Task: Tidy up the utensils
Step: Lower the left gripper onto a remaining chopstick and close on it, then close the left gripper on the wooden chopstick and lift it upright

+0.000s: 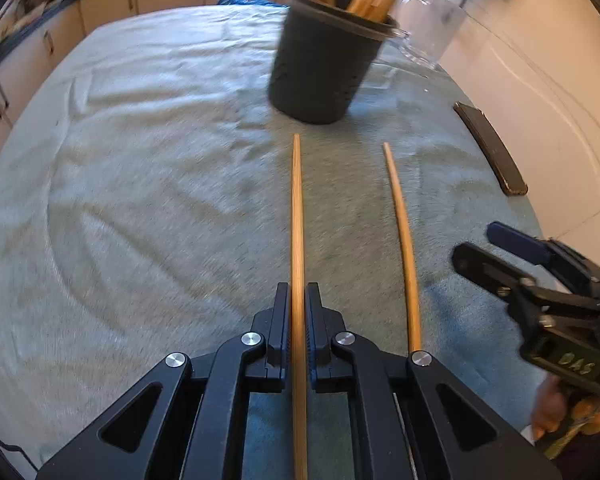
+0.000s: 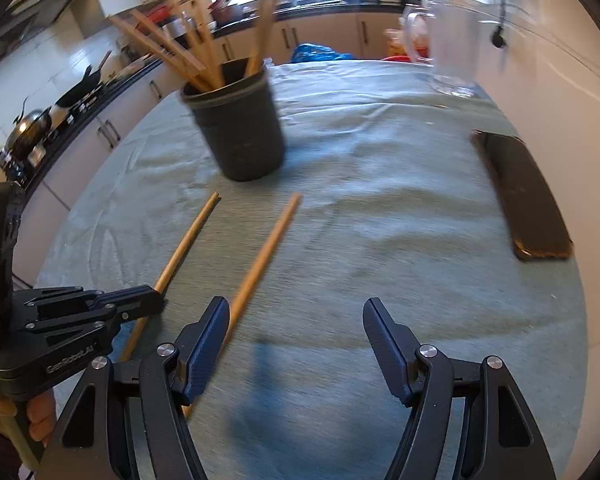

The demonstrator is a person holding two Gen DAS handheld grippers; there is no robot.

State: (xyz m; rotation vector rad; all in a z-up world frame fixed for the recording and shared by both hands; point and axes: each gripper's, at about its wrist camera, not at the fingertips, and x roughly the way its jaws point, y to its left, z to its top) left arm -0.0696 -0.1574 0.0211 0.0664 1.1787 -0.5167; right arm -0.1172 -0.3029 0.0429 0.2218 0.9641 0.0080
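A grey-green cloth (image 1: 140, 160), soft and creased, covers the whole table. The right wrist view alone shows the kitchen counter at left with a kettle (image 2: 30, 124) and pans; the left wrist view shows only cabinet doors there. A clear glass jug (image 2: 452, 40) stands at the far edge by the white wall. The dark round holder (image 1: 320, 64), tapering toward its base, stands mid-table with wooden sticks fanning out of it. A flat dark phone (image 2: 524, 196) lies near the wall. The left gripper (image 1: 299, 304) has its jaws pressed together on a thin, round wooden chopstick (image 1: 297, 208) that points at the holder. The right gripper (image 2: 296, 332) has its ribbed blue pads spread wide, holding nothing. A second chopstick (image 1: 400, 224) lies on the cloth beside the first, passing by the right gripper's left pad.
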